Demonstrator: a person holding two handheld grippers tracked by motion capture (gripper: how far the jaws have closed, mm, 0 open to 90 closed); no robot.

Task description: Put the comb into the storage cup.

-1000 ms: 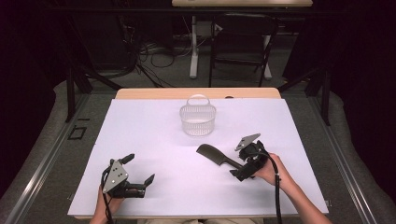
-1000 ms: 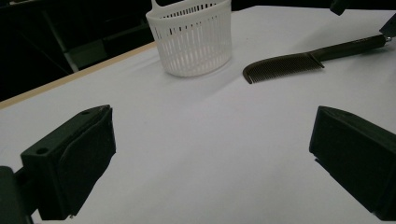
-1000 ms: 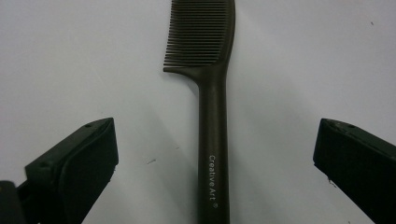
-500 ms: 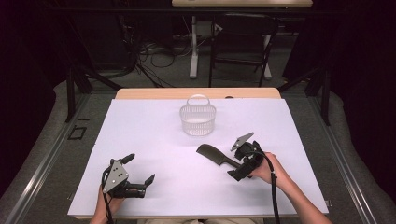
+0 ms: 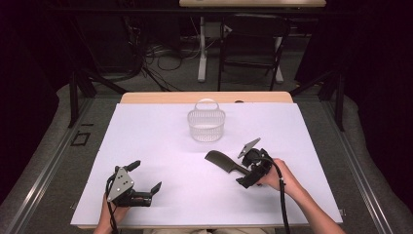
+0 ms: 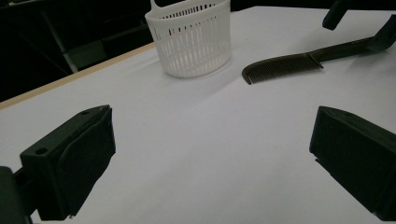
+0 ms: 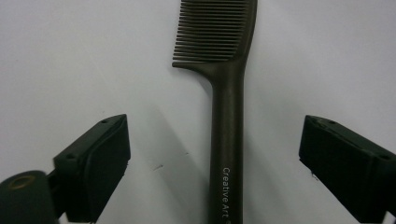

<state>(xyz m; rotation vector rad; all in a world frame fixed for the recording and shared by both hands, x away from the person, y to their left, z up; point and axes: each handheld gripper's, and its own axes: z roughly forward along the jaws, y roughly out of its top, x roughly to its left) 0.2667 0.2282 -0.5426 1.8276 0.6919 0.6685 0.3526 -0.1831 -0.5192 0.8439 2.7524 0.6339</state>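
The right gripper [image 7: 212,170], jaws just narrowing yet unclenched, straddled the dark, rigid plastic comb [image 7: 227,116], nearer than the white slatted basket [image 5: 206,125]. Light, slippery; grip its handle. The left gripper [image 6: 210,158] stood released.

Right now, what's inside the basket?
Nothing visible: through the basket's slatted wall in the high view and left gripper view it looks empty. Its floor is partly hidden by the wall, so something flat could escape notice.

Your right gripper [image 5: 245,171] now lower over the comb's [image 5: 220,159] handle, jaws just closing, handle untouched between.
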